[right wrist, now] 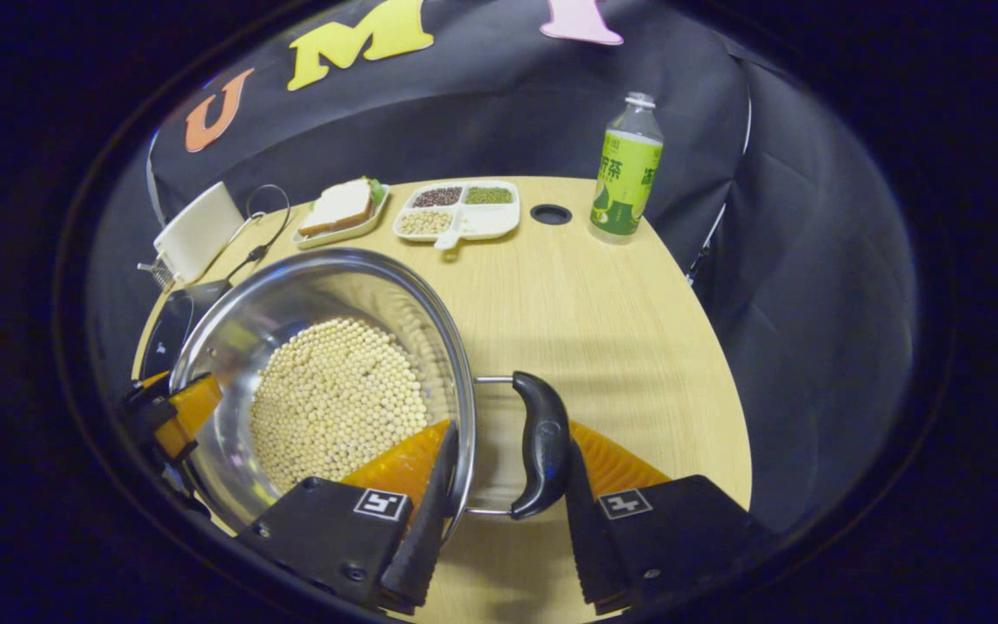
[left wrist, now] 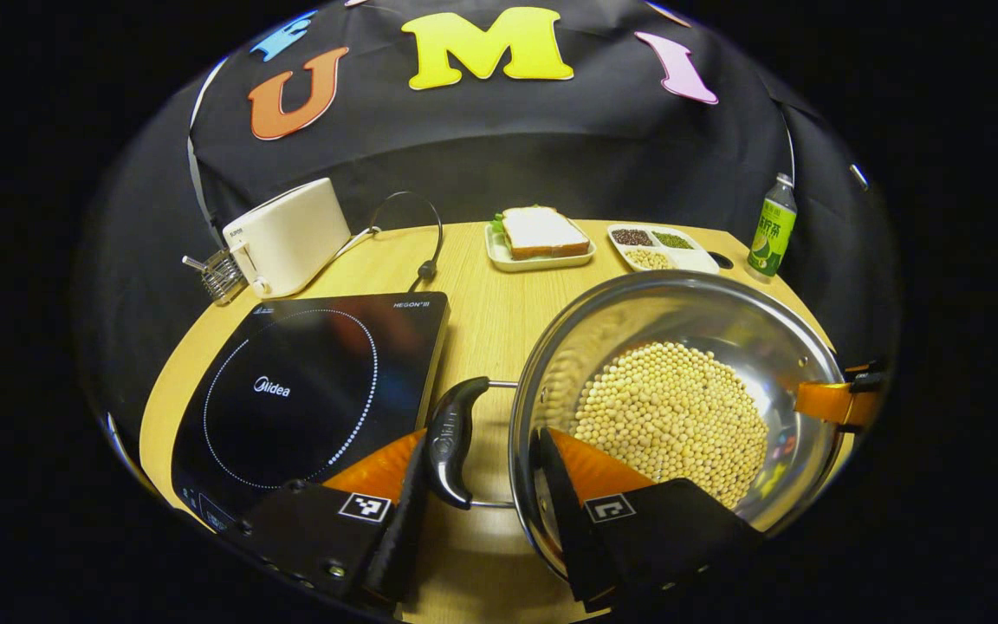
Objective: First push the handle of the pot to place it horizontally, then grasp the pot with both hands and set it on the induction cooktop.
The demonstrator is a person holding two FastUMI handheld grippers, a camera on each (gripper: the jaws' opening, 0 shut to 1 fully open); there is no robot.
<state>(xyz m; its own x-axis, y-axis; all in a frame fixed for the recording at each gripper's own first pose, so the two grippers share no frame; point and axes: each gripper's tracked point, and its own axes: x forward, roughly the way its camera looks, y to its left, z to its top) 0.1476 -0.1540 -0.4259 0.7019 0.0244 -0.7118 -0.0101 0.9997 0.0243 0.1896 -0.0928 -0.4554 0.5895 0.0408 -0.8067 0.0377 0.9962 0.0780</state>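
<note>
Steel pot (left wrist: 707, 312), round and shiny, sits on the wooden table (left wrist: 482, 321) just right of the black cooktop (left wrist: 317, 390), its bottom covered with pale beans (left wrist: 672, 416). It has two dark side handles. The left gripper (left wrist: 482, 472) straddles one handle (left wrist: 450, 440) and the rim; the right gripper (right wrist: 508, 472) straddles the other handle (right wrist: 541, 442) likewise. Whether either is clenched I cannot tell.

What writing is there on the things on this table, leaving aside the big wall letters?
"Midea": on the glass of the induction cooktop.
Small print at the cooktop's far corner: too small to read surely.
Label on the green bottle: too blurred to read.
Small mark on the toaster: too small to read.
</note>
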